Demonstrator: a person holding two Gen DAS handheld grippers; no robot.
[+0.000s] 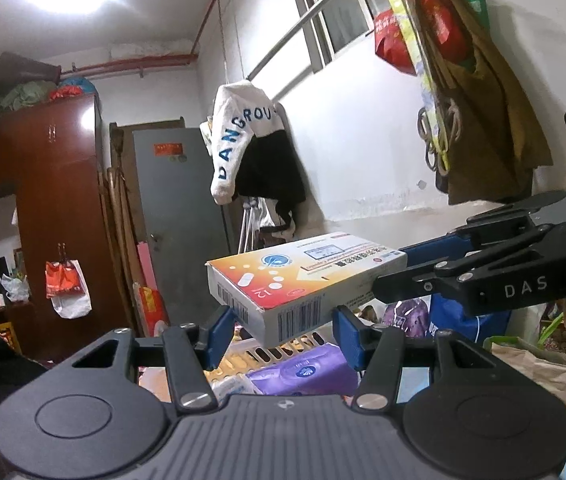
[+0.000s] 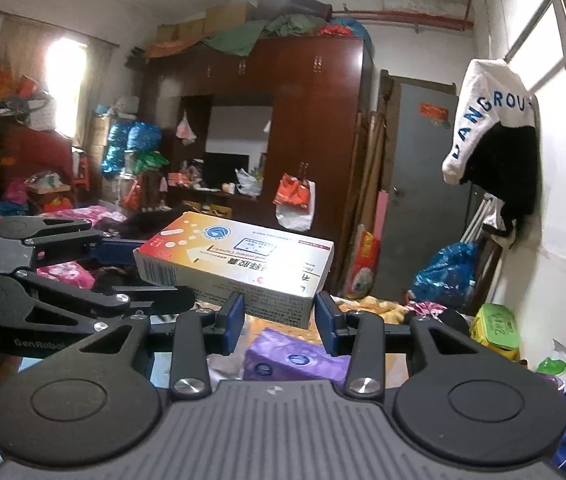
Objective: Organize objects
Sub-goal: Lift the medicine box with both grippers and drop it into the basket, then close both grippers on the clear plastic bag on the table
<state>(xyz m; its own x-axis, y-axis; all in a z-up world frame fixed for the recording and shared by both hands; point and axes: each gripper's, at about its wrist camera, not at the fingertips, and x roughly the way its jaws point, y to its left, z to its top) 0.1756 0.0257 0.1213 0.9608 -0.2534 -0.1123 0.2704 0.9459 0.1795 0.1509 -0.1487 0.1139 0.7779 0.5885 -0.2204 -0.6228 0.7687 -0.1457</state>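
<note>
A white and orange medicine box (image 1: 303, 276) hangs in the air, roughly level, held at both ends. In the left wrist view my left gripper (image 1: 283, 330) has its blue pads (image 1: 219, 332) pressed on the box's near corner. My right gripper (image 1: 395, 268) reaches in from the right and clamps the far end. In the right wrist view the same box (image 2: 239, 264) sits between the pads of my right gripper (image 2: 279, 316), and my left gripper (image 2: 143, 270) grips its left end from the side.
Below the box lie a purple tissue pack (image 2: 291, 356) and a white slotted basket (image 1: 283, 344) amid clutter. A white sweatshirt (image 1: 239, 136) and bags (image 1: 475, 112) hang on the right wall. A dark wardrobe (image 2: 315, 128) and a grey door (image 2: 419, 208) stand behind.
</note>
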